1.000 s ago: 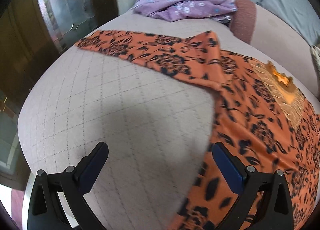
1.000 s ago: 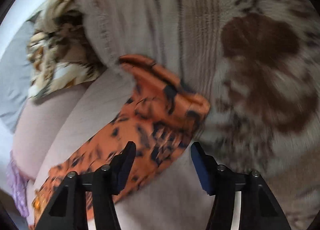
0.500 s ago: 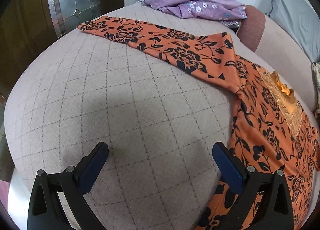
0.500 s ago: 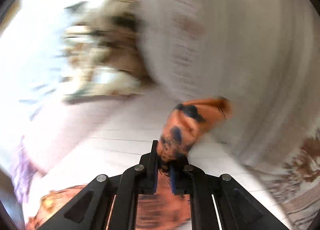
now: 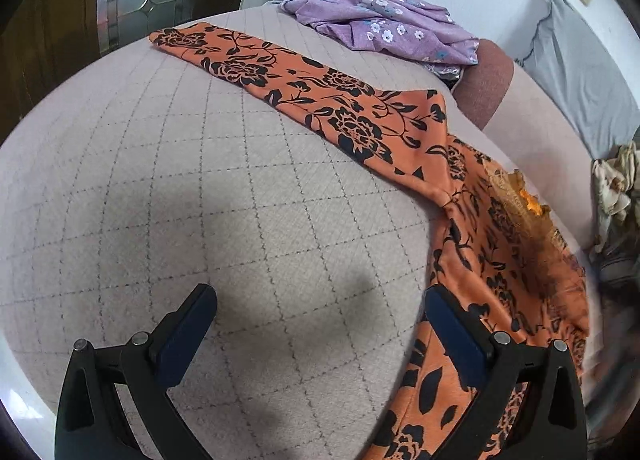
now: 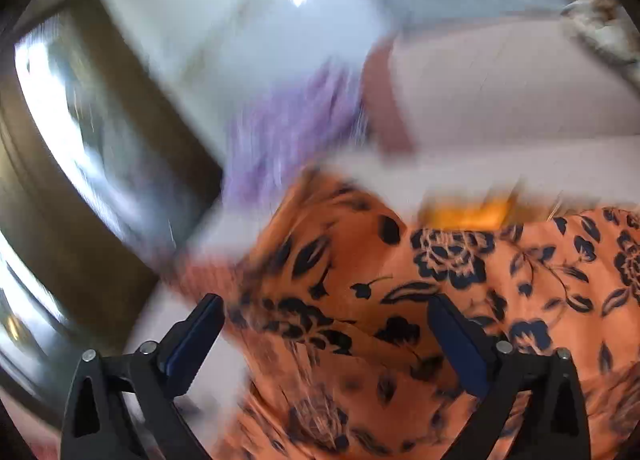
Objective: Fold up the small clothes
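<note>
The left gripper (image 5: 320, 324) is spread wide and holds nothing, positioned above the quilted bed cover (image 5: 200, 200). The orange floral garment (image 5: 360, 116) lies flat on that cover, one sleeve extended toward the far edge, the body running down beside the gripper's right finger. A purple floral garment (image 5: 380, 24) is bunched beyond it near the wall. The right gripper (image 6: 324, 328) is likewise released, jaws parted over the orange garment; this view is motion-blurred, so contact with the fabric cannot be confirmed.
</note>
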Available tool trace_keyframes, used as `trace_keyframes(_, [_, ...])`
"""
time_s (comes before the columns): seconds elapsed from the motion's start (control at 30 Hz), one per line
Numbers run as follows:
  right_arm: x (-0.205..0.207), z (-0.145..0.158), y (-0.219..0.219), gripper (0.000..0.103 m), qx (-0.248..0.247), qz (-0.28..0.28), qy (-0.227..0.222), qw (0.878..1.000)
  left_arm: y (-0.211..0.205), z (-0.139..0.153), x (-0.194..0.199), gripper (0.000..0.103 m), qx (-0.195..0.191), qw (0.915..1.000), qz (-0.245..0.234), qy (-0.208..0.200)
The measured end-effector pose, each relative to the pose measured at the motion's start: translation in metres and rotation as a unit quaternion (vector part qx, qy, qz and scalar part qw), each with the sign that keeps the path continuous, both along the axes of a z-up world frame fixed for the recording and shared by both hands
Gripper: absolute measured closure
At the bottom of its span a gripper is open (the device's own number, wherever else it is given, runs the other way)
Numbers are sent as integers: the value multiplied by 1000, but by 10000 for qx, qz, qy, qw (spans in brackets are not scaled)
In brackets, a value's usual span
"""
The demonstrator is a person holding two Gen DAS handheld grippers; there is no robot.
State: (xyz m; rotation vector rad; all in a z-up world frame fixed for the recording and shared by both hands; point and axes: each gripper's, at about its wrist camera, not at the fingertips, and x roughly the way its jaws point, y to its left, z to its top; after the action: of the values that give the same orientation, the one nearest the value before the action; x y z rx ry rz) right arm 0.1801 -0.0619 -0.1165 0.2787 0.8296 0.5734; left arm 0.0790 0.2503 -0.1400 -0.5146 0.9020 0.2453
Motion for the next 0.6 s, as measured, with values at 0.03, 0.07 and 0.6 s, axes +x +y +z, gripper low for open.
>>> trace_keyframes(0.03, [-1,-22,14,2,-294,145,237,9992,1,0,-1,0,-58,10000,-17,-29])
trace_keyframes(0.07, [-7,-45,22,2,-413,205,525,9976,2,0,-2,0,-119,9999,-42,-59])
trace_keyframes(0.6, [-54,-35,-74,1,-33,-918,477,9946,-2,-1,0,0,-257,9994,-180,-149])
